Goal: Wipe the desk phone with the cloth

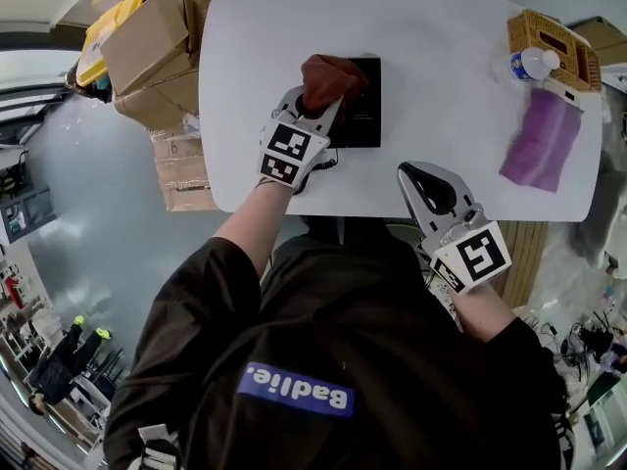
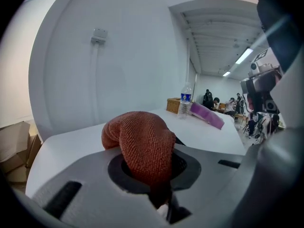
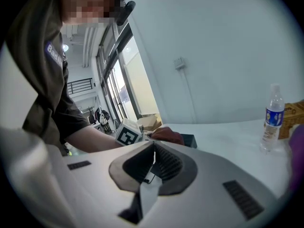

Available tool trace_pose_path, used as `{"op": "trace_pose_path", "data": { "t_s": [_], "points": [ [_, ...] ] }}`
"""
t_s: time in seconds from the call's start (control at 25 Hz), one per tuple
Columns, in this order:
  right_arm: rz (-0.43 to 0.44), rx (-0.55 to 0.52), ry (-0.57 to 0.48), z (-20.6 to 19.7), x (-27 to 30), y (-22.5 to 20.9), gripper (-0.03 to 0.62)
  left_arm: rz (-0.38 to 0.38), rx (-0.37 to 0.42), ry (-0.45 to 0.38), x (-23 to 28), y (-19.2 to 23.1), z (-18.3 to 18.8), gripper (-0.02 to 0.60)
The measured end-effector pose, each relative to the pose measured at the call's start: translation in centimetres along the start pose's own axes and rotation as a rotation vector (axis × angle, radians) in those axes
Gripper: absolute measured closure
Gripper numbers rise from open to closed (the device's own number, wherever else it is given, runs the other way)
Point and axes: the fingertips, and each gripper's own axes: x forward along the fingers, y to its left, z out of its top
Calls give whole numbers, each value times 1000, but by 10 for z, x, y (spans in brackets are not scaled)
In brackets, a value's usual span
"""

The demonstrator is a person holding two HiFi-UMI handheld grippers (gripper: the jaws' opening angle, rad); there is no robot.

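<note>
My left gripper is closest, its jaws pinched on a rust-red knitted cloth that bulges up in a rounded wad. The wad sits over the far left corner of the desk phone, a flat black slab close to the near edge of the white table. My right gripper, jaws pressed together with nothing between them, hovers at that near edge, well right of the phone. Bare tabletop spreads beyond the phone and to its right. A water bottle, wicker basket and purple sheet crowd the far right corner. Cardboard boxes stand off the left edge.
</note>
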Motion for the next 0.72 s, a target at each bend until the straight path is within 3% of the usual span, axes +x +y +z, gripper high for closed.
{"op": "trace_pose_path", "data": {
  "t_s": [0.28, 0.72],
  "points": [
    [-35, 4, -2, -5, -13, 23, 562, -58, -9, 35, -12, -36, -36, 538],
    [-69, 19, -23, -11, -22, 44, 563, -159, -9, 157, -34, -87, -90, 538]
  ]
}}
